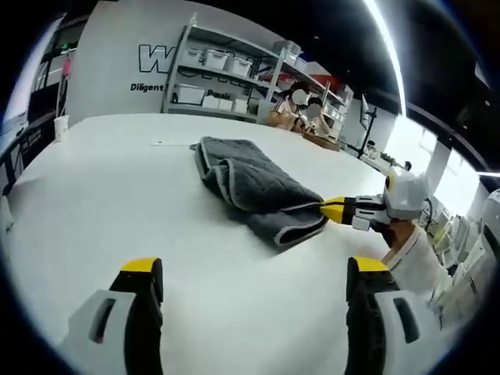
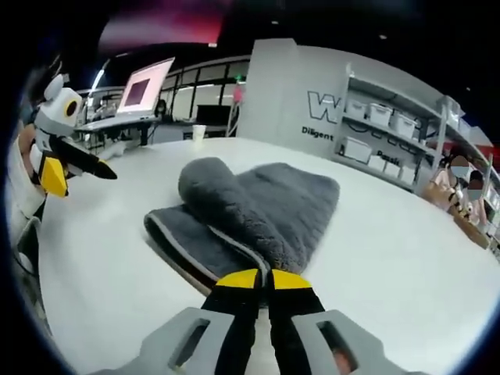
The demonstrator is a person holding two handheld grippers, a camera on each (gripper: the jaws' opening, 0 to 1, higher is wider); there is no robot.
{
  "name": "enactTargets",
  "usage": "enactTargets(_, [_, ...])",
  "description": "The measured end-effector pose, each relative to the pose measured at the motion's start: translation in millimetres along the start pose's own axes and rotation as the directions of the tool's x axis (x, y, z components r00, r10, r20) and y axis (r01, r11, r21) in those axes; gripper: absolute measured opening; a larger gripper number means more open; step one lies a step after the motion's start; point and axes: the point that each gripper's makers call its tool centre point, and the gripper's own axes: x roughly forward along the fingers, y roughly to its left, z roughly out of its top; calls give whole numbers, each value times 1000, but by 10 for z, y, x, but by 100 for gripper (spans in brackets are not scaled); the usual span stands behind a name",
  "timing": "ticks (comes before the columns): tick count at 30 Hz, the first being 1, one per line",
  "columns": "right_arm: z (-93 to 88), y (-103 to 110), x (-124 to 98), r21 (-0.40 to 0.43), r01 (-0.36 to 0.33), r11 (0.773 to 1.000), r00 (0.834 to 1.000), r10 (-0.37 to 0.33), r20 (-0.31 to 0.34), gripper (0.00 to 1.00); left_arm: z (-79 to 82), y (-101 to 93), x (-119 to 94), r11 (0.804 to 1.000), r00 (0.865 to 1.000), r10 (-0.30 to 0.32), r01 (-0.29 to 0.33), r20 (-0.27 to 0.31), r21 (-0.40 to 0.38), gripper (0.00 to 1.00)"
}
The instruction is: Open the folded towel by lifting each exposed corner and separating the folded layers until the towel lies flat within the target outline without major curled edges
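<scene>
The folded dark grey plush towel (image 1: 254, 187) is lying mid-counter (image 1: 117, 211), looking soft, light and floppy. The right gripper (image 2: 263, 279) fingers are pinching its pale-trimmed edge at 6 o'clock in the right gripper view. The left gripper (image 1: 254, 273) fingers are hanging apart, empty; the next hold probably belongs on an exposed corner.

The towel (image 1: 251, 187) is lying folded on the table (image 1: 117, 203), toward its middle, well apart from the edges. The right gripper (image 2: 264, 279) is sitting at the towel's near edge, jaws pressed together on its hem. The left gripper (image 1: 254, 277) is hanging over bare table before the towel (jaws spread wide). A cup (image 1: 60, 127) is standing near the table's far edge, and shelves (image 1: 234, 74) are standing behind the table.
</scene>
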Motion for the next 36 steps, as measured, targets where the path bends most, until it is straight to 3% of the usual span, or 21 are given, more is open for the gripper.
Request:
enactTargets(19, [-38, -78, -30, -9, 29, 1000, 999, -29, -17, 1, -12, -1, -4, 1000, 1000, -2, 2, -3, -3, 97])
enactTargets(25, [-28, -154, -91, -3, 74, 997, 997, -74, -18, 17, -13, -6, 1, 1000, 1000, -5, 5, -4, -1, 97])
enactTargets(36, [-116, -261, -237, 32, 83, 996, 996, -81, -48, 49, -17, -24, 33, 1000, 1000, -15, 15, -7, 0, 97])
